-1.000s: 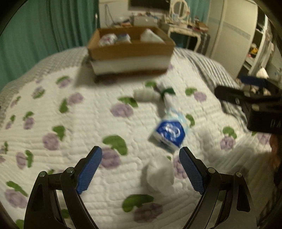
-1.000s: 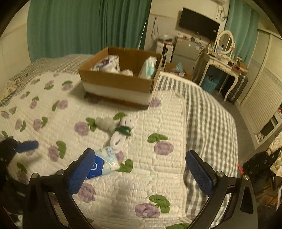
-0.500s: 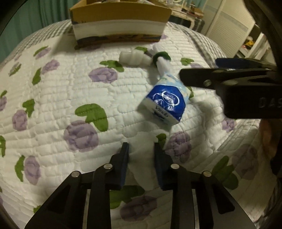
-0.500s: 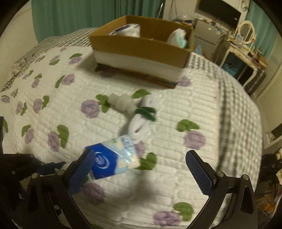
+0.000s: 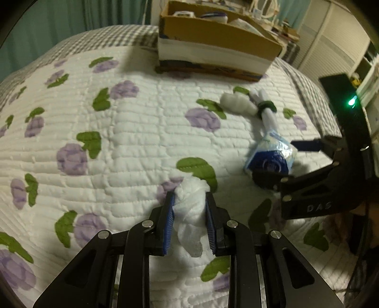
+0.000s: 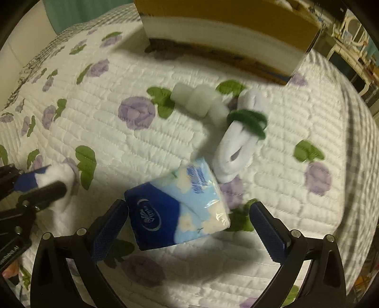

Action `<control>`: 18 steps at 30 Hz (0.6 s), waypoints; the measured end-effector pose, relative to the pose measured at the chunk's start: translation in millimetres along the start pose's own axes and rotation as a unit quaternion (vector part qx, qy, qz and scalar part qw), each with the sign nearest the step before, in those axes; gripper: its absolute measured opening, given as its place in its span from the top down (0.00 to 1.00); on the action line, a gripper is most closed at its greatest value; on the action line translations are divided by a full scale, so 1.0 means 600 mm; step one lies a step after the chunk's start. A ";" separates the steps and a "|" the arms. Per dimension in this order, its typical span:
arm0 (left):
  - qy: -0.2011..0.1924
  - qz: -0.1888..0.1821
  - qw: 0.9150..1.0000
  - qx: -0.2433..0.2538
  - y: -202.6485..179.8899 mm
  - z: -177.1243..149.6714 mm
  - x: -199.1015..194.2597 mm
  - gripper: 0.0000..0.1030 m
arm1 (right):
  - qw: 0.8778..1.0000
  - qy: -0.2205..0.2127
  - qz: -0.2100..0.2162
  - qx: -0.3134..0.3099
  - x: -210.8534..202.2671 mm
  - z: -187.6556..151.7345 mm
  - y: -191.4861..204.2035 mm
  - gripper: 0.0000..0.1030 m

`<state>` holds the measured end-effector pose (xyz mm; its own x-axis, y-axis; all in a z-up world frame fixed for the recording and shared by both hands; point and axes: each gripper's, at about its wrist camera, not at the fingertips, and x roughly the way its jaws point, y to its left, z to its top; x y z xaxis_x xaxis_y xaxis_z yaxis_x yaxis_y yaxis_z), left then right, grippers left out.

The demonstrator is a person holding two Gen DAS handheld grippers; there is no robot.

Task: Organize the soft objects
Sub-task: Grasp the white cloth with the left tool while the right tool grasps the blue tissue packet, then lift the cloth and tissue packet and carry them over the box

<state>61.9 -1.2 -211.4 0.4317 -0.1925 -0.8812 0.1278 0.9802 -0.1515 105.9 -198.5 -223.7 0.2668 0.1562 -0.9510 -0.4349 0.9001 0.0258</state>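
My left gripper (image 5: 189, 201) is shut on a crumpled white tissue wad (image 5: 190, 206), which bulges out between the blue pads on the quilt. That wad (image 6: 62, 180) and the left gripper (image 6: 45, 180) also show at the left of the right wrist view. My right gripper (image 6: 189, 220) stands open around a blue tissue pack (image 6: 180, 208); the left pad is at the pack's edge, the right pad is apart from it. The same pack (image 5: 270, 158) lies to the right in the left wrist view with the right gripper (image 5: 284, 163) straddling it.
A cardboard box (image 5: 213, 30) holding soft items stands at the far side of the bed, its wall (image 6: 225, 19) close in the right wrist view. A white cotton roll (image 6: 201, 101) and rolled white socks with a green band (image 6: 239, 137) lie beyond the pack. Flowered quilt (image 5: 118, 142) all around.
The left gripper came down and shut on the white wad. The right gripper dropped toward the blue tissue pack, which now sits between its open fingers.
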 end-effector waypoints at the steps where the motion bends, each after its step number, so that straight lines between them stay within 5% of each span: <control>1: -0.003 0.001 1.000 0.000 0.001 -0.001 -0.003 0.77 | 1.000 -0.002 0.001 0.002 -0.001 -0.001 0.000 0.01; 3: -0.012 0.002 1.000 0.003 -0.001 -0.001 -0.012 0.77 | 1.000 -0.006 0.024 0.010 -0.010 -0.006 0.001 0.30; 9: -0.040 0.011 0.999 0.013 -0.012 0.009 -0.040 0.77 | 0.999 -0.033 0.021 0.036 -0.048 -0.026 0.001 0.41; 18: -0.081 0.018 0.996 0.012 -0.014 0.009 -0.101 0.77 | 0.991 -0.113 0.012 0.070 -0.137 -0.075 0.017 0.43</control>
<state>39.6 2.0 -154.3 0.5750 -0.1642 -0.8015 0.1308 0.9855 -0.1081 40.9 -220.6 -159.4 0.4498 0.2511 -0.8571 -0.3237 0.9402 0.1055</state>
